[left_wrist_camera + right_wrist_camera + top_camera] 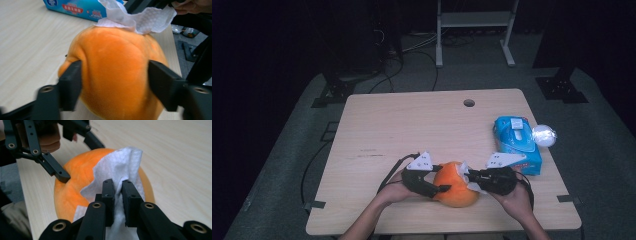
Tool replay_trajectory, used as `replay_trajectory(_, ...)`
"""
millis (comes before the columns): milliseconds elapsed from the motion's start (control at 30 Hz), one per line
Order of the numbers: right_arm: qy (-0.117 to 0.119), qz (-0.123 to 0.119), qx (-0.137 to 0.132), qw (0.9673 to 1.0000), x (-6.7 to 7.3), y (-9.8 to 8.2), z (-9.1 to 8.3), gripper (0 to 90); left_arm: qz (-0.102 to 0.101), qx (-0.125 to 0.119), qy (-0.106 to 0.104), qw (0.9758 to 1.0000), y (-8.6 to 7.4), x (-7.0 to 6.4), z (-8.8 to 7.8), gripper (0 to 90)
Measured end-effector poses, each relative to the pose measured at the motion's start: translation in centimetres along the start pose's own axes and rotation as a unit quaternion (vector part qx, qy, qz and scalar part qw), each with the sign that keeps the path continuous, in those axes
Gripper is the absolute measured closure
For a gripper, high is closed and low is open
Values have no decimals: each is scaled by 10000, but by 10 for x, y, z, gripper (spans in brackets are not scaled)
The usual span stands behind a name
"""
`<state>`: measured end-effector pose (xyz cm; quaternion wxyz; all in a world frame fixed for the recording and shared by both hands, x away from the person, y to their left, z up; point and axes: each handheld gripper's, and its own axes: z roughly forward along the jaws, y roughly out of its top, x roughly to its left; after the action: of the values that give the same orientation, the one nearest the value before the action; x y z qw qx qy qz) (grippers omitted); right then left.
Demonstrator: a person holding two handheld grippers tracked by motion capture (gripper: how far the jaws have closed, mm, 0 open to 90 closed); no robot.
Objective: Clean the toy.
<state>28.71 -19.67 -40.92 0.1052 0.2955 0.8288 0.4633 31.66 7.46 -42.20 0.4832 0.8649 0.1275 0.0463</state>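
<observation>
Left hand-held gripper (113, 85) is clamping the orange plush ball (112, 75), its jaws pressing both sides.
Right hand-held gripper (117, 195) is pinching a white tissue (117, 167) against the ball (resting near the worktop's (412, 125) front edge), beside the blue tissue pack (517, 142).

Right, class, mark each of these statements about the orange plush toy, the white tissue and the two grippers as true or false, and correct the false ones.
1. The left gripper has its jaws around the orange plush toy. True.
2. The right gripper holds a white tissue. True.
3. The tissue lies flat on the table, away from the toy. False: it rests against the toy.
4. The blue tissue pack sits on the person's left. False: it is on the right side.
</observation>
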Motion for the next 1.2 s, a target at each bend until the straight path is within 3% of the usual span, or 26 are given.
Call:
replay_trajectory(67, -29, -17, -239, 9997, 4, 6, -6, 808, 42, -84, 27, 10000, 3, -1, -3, 387)
replay_trajectory(167, 189, -38, -552, 9983, 13, 14, -9, 808, 183, -127, 103, 9997, 9, -6, -3, 418)
replay_trajectory(233, 109, -257, -452, 9986, 19, 17, -5, 807, 260, -44, 141, 9996, 9, -8, -2, 411)
replay_trajectory(300, 126, -238, -350, 9990, 16, 14, -2, 808, 216, -30, 120, 9997, 6, -6, -1, 401)
replay_trajectory(400, -97, -176, -42, 9998, 6, 3, -3, 809, 116, -67, 44, 9999, 3, -4, -1, 365)
replay_trajectory(467, -5, -4, 19, 10000, -2, -3, -6, 809, 100, -93, 45, 9999, 3, -2, -1, 277)
replay_trajectory(567, -54, 31, 113, 9999, -5, -8, -7, 810, -93, -76, 69, 9999, 3, 1, 3, 115)
replay_trajectory(633, -5, 120, 134, 9998, -8, -8, -7, 809, -228, -73, -3, 9997, 0, 2, 7, 128)
replay_trajectory(733, -64, 70, 142, 9999, -6, -4, -8, 808, -108, -23, -5, 9999, 0, -1, 5, 260)
replay_trajectory(800, -129, 6, -9, 9999, -1, 1, -11, 807, -20, -3, 26, 10000, 5, -5, 4, 290)
replay_trajectory(867, 69, 7, -245, 9997, 6, 7, -13, 807, 91, -10, 9, 10000, 7, -10, 5, 287)
replay_trajectory(933, 83, -175, -277, 9994, 14, 14, -10, 804, 169, 81, 26, 9998, 8, -11, 5, 275)
replay_trajectory(1100, 176, -211, -33, 9996, 15, 10, 0, 808, 37, -146, 135, 9998, 10, -7, 0, 163)
replay_trajectory(1200, 377, -271, 108, 9989, 20, 5, 6, 810, -13, -11, 38, 10000, 5, -7, 10, 116)
